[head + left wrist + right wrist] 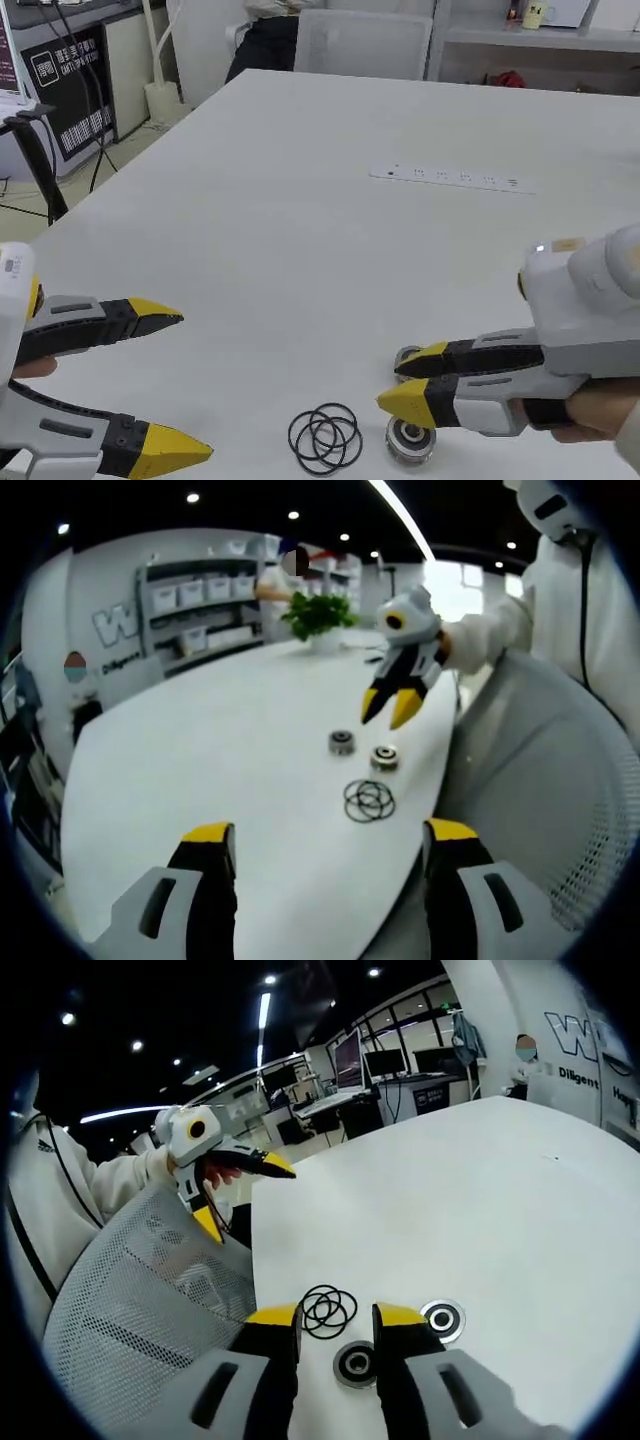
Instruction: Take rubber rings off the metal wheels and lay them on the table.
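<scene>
Several black rubber rings [325, 437] [369, 800] [328, 1310] lie in a loose pile near the table's front edge. Just right of the pile stands one metal wheel [411, 438] [384, 758] [355, 1363]. A second wheel [408, 357] [342, 742] [442, 1317] sits farther back, partly behind my right gripper's jaws. My right gripper [392, 383] [337, 1315] [385, 712] hovers over the two wheels, narrowly open and holding nothing. My left gripper [190, 385] [330, 832] [248, 1198] is wide open and empty, well left of the rings.
The white table [300, 200] carries a power strip [450, 178] toward its far side. A mesh chair [150, 1290] [560, 780] stands at the near edge by the person. Another chair [360, 45] is at the far end, and a potted plant [320, 615] stands on the table.
</scene>
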Demonstrator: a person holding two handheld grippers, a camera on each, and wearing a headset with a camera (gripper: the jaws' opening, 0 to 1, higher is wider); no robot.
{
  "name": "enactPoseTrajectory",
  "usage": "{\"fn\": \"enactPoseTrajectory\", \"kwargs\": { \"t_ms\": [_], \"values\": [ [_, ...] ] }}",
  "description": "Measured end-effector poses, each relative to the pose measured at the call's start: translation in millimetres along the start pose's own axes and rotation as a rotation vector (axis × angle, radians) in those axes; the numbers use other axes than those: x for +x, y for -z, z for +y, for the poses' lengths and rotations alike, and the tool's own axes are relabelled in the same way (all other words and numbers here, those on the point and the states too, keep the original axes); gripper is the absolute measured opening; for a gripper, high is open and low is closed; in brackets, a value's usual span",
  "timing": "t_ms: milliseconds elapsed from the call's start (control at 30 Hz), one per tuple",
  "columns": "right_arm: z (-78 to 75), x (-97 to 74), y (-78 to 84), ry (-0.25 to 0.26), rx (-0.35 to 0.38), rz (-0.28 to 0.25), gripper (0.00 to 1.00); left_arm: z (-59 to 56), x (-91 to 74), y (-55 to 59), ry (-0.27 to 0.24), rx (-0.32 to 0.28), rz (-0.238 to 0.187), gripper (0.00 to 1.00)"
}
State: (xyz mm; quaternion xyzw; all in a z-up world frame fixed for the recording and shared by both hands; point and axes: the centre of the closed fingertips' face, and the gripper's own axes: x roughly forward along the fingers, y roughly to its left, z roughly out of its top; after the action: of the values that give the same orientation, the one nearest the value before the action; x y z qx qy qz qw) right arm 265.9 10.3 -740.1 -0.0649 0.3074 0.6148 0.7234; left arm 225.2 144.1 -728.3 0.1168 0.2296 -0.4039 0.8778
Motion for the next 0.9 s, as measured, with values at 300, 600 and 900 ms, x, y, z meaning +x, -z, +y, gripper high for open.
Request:
{"fn": "enactPoseTrajectory", "kwargs": {
  "t_ms": [300,600,900],
  "values": [
    [2.0,-26.2,-6.9,0.029,-0.021,-0.035,0.36,1.7,-1.7,-0.2,-0.004,0.0,-0.005,0.78],
    [3.0,-51.7,-3.3,0.083,-0.05,-0.075,0.52,3.3,-5.9,0.4,-0.021,-0.02,-0.024,0.78],
    [-1.0,-67.3,3.1,0.123,-0.033,-0.14,0.62,7.3,-9.9,4.1,-0.047,-0.046,-0.043,0.8]
  ]
}}
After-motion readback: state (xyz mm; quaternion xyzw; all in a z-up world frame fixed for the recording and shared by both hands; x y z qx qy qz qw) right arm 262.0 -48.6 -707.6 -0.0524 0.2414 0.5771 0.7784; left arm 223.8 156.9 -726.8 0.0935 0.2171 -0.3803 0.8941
